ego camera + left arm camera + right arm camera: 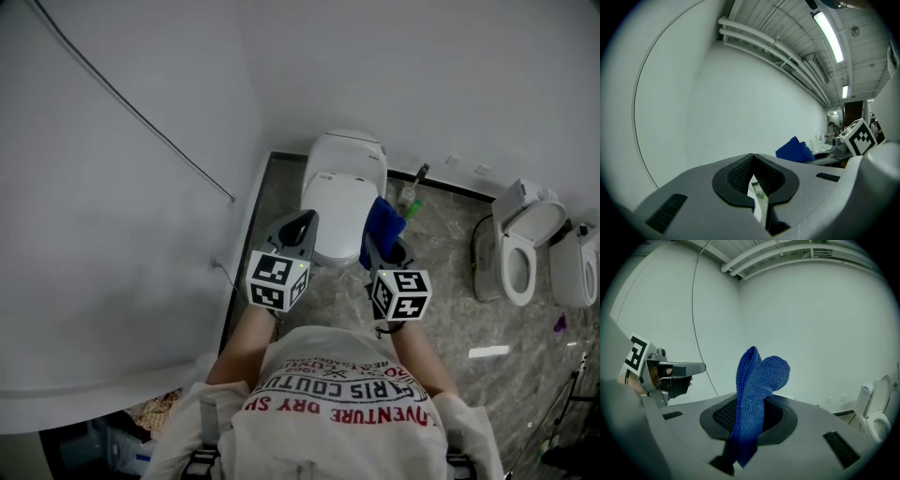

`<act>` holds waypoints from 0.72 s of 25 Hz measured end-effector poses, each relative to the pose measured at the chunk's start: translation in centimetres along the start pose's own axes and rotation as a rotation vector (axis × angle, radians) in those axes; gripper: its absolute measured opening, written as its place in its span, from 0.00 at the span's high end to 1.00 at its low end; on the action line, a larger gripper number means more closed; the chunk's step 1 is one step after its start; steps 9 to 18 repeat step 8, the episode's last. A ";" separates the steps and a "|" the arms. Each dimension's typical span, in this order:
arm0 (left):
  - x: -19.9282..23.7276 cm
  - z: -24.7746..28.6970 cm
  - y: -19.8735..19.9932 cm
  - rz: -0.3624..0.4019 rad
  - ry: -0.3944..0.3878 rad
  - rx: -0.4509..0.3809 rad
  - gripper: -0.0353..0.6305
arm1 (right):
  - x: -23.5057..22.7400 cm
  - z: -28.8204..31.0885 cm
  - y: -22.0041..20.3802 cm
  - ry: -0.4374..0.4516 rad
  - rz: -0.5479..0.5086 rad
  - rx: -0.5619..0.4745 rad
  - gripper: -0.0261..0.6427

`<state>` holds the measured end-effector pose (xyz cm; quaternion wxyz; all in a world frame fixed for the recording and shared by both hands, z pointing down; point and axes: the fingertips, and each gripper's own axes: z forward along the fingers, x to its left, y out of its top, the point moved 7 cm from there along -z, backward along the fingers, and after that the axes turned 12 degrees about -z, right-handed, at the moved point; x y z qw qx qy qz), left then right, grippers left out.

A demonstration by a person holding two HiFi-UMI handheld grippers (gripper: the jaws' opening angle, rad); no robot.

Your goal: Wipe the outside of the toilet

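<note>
The white toilet (342, 187) stands against the back wall with its lid down. My right gripper (384, 249) hovers at the toilet's right side, shut on a folded blue cloth (382, 223) that sticks up out of the jaws (757, 385). My left gripper (300, 225) hangs over the bowl's front left edge, its jaws closed together with nothing between them (753, 177). In the left gripper view the blue cloth (794, 151) shows off to the right. Neither gripper visibly touches the toilet.
A second toilet (523, 246) with its lid up stands at the right, on the marbled floor. A green-tipped item (412, 202) leans by the wall behind the cloth. A curved white wall with a thin cable (141, 117) closes in on the left.
</note>
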<state>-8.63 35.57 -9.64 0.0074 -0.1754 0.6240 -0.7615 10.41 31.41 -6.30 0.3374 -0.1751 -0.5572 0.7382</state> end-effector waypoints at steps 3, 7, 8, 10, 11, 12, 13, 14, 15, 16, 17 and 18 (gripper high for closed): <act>-0.2 0.1 -0.3 -0.010 0.009 0.002 0.94 | -0.2 -0.1 -0.3 0.007 -0.005 0.005 0.85; -0.3 0.4 -1.0 -0.017 0.013 0.011 0.94 | -0.4 -0.2 -0.9 0.009 -0.006 0.013 0.85; -0.4 0.4 -1.2 -0.019 0.013 0.014 0.94 | -0.5 -0.2 -1.1 0.010 -0.007 0.016 0.85; -0.4 0.4 -1.2 -0.019 0.013 0.014 0.94 | -0.5 -0.2 -1.1 0.010 -0.007 0.016 0.85; -0.4 0.4 -1.2 -0.019 0.013 0.014 0.94 | -0.5 -0.2 -1.1 0.010 -0.007 0.016 0.85; -0.4 0.4 -1.2 -0.019 0.013 0.014 0.94 | -0.5 -0.2 -1.1 0.010 -0.007 0.016 0.85; -0.4 0.4 -1.2 -0.019 0.013 0.014 0.94 | -0.5 -0.2 -1.1 0.010 -0.007 0.016 0.85; -0.4 0.4 -1.2 -0.019 0.013 0.014 0.94 | -0.5 -0.2 -1.1 0.010 -0.007 0.016 0.85; -0.4 0.4 -1.2 -0.019 0.013 0.014 0.94 | -0.5 -0.2 -1.1 0.010 -0.007 0.016 0.85; -0.4 0.4 -1.2 -0.019 0.013 0.014 0.94 | -0.5 -0.2 -1.1 0.010 -0.007 0.016 0.85; -0.4 0.4 -1.2 -0.019 0.013 0.014 0.94 | -0.5 -0.2 -1.1 0.010 -0.007 0.016 0.85; -0.4 0.4 -1.2 -0.019 0.013 0.014 0.94 | -0.5 -0.2 -1.1 0.010 -0.007 0.016 0.85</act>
